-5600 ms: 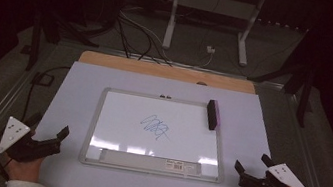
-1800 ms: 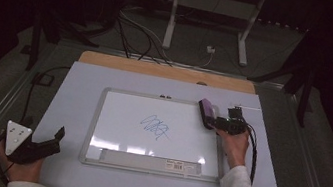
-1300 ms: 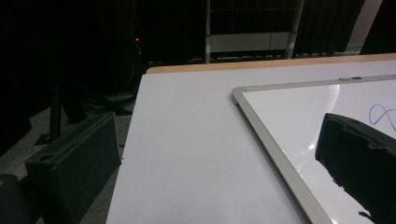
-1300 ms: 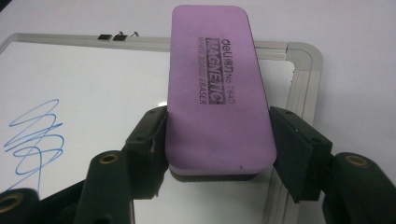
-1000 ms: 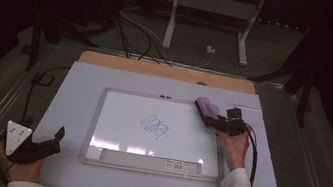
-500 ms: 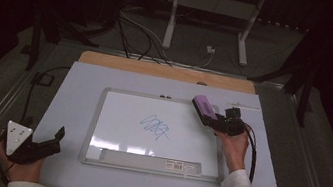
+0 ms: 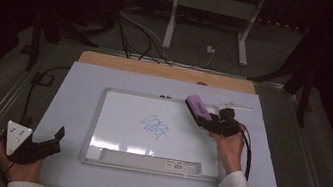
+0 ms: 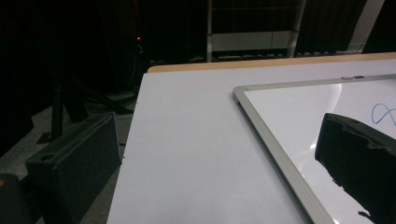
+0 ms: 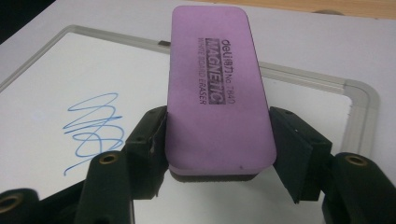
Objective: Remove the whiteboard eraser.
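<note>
Right gripper [image 7: 211,124] has the purple eraser [image 7: 198,109] clamped between its 2 black jaws, and the right gripper view shows it plainly: the right gripper [image 9: 217,140] squeezes the eraser [image 9: 215,91] by its long sides, near its back end, the printed purple face up and the dark felt underneath. Most of the eraser juts out ahead of the jaws, toward the far left. It hangs over the far right corner of the whiteboard [image 7: 115,116], tilted, just inside the metal frame; whether the felt touches the surface I can't tell. The blue scribble [image 7: 155,126] sits to the left of the eraser, near the board's middle, apart from it; in the right gripper view the scribble [image 9: 91,128] lies left of the left jaw. The board lies flat on the white table [image 7: 79,90].

Over at the near left corner, the left gripper [image 7: 45,142] rests in its hand beside the board, jaws spread wide with nothing between them, well apart from the eraser.
</note>
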A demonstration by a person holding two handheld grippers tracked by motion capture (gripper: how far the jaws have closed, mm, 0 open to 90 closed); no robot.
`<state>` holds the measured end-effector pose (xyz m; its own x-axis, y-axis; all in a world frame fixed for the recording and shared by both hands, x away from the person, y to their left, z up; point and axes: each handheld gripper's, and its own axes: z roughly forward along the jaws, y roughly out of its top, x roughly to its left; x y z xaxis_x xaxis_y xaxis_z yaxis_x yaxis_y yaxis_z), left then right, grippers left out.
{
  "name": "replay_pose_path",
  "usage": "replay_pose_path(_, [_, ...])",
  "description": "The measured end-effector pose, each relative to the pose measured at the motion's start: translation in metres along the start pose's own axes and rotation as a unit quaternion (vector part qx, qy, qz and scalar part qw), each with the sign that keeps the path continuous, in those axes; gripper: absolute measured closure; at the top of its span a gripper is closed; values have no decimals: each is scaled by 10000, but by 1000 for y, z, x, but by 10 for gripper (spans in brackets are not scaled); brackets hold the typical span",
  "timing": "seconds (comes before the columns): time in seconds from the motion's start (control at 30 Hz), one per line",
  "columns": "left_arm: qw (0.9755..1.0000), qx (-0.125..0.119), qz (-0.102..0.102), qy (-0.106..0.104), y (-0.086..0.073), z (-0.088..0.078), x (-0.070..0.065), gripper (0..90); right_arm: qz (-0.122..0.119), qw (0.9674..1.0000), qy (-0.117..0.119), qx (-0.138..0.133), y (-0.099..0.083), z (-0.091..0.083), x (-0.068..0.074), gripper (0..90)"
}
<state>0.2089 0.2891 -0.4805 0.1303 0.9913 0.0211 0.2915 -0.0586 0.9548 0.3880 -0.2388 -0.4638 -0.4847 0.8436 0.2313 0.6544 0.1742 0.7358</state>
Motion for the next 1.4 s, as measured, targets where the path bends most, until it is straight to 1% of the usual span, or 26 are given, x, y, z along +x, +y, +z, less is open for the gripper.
replay_pose_path(0.27, [10000,-1,0,-1,0,0,0,9,-232,9997,107,30,1,1,14,410])
replay_pose_path(0.43, [10000,2,-3,-2,0,0,0,9,-314,9994,168,30,1,2,21,410])
replay_pose_path(0.57, [10000,8,-6,-7,0,0,0,9,-330,9992,242,36,0,2,26,410])
replay_pose_path(0.77, [10000,9,-4,-11,0,0,0,9,-428,9986,298,27,0,3,33,410])
replay_pose_path(1.37, [10000,-2,-2,-4,0,0,0,9,-609,9972,441,3,-1,2,49,410])
replay_pose_path(1.4, [10000,-3,0,-3,0,0,0,9,-647,9968,466,11,-1,2,50,410])
